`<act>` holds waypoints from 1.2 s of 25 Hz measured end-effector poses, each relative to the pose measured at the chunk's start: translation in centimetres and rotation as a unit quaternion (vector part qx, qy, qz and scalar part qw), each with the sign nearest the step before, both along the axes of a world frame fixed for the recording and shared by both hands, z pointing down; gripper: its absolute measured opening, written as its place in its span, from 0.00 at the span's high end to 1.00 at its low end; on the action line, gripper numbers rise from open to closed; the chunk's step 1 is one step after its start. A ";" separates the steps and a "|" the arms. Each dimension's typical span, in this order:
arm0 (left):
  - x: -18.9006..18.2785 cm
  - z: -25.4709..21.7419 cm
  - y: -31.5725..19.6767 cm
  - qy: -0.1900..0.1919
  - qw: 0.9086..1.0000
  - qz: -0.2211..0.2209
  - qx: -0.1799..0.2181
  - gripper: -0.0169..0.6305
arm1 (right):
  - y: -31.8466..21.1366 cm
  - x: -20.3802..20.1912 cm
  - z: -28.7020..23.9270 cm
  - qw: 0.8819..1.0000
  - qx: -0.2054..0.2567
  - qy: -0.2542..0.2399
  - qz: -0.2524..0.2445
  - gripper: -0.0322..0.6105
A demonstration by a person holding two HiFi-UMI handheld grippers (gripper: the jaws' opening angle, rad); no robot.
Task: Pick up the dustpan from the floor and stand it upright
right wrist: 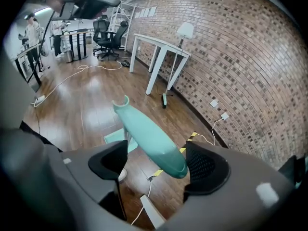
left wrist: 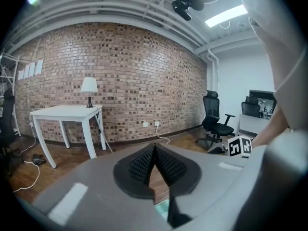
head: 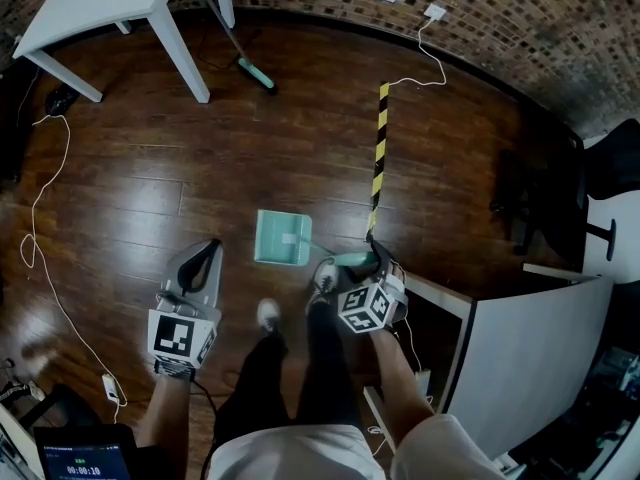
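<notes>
The teal dustpan point(head: 283, 238) has its pan on the wooden floor just ahead of the person's feet. Its long handle point(head: 345, 260) rises toward my right gripper point(head: 352, 265). In the right gripper view the handle point(right wrist: 147, 136) runs between the wide-apart jaws of my right gripper point(right wrist: 156, 165). Its end lies close to the right pad point(right wrist: 204, 170) and well clear of the left pad, so the gripper is open. The pan point(right wrist: 117, 137) shows on the floor beyond. My left gripper point(head: 205, 253) hovers left of the pan, shut and empty. The left gripper view shows that gripper point(left wrist: 154, 165) with its pads together.
A white table point(head: 110, 8) stands at the far left, with a broom point(head: 250, 68) leaning beside it. A yellow-black tape strip point(head: 379, 153) runs across the floor. A white desk panel point(head: 520, 348) stands close on the right, and a cable point(head: 45, 218) trails at the left.
</notes>
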State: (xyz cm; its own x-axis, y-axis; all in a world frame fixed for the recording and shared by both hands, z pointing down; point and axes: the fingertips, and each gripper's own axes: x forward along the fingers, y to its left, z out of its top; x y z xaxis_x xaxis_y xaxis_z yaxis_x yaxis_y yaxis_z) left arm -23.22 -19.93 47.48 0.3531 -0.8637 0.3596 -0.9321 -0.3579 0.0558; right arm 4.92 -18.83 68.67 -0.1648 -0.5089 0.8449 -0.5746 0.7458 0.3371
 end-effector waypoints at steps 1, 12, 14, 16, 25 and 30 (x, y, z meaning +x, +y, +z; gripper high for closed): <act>-0.1 -0.1 0.2 -0.001 1.000 0.000 0.000 0.97 | 0.5 0.1 -0.3 1.000 -0.003 -0.001 -0.001 0.36; -1.0 -6.2 2.7 0.002 0.999 0.007 0.038 0.97 | 5.2 2.5 -9.4 0.997 0.034 -0.030 0.060 0.33; -1.1 -8.3 3.1 0.014 0.999 0.005 0.052 0.97 | 5.7 2.5 -12.4 0.995 0.057 -0.025 0.074 0.34; -1.0 -10.7 3.6 0.031 0.997 0.003 0.072 0.97 | 6.2 2.4 -15.7 0.992 0.084 -0.028 0.093 0.37; 2.6 -21.3 4.6 0.086 0.985 0.024 0.146 0.97 | 5.9 1.4 -34.2 0.933 0.239 -0.204 0.174 0.63; 6.1 -24.8 5.8 0.083 0.981 0.047 0.166 0.97 | 5.9 2.7 -39.8 0.896 0.247 -0.317 0.187 0.69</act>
State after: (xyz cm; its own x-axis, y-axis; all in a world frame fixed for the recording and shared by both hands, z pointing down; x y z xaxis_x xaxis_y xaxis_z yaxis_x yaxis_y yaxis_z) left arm -17.17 -14.17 22.69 0.4672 -0.8842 -0.0060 -0.8819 -0.4664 0.0689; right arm 7.61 -12.94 28.85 -0.2727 -0.9152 0.2967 -0.9461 0.3112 0.0903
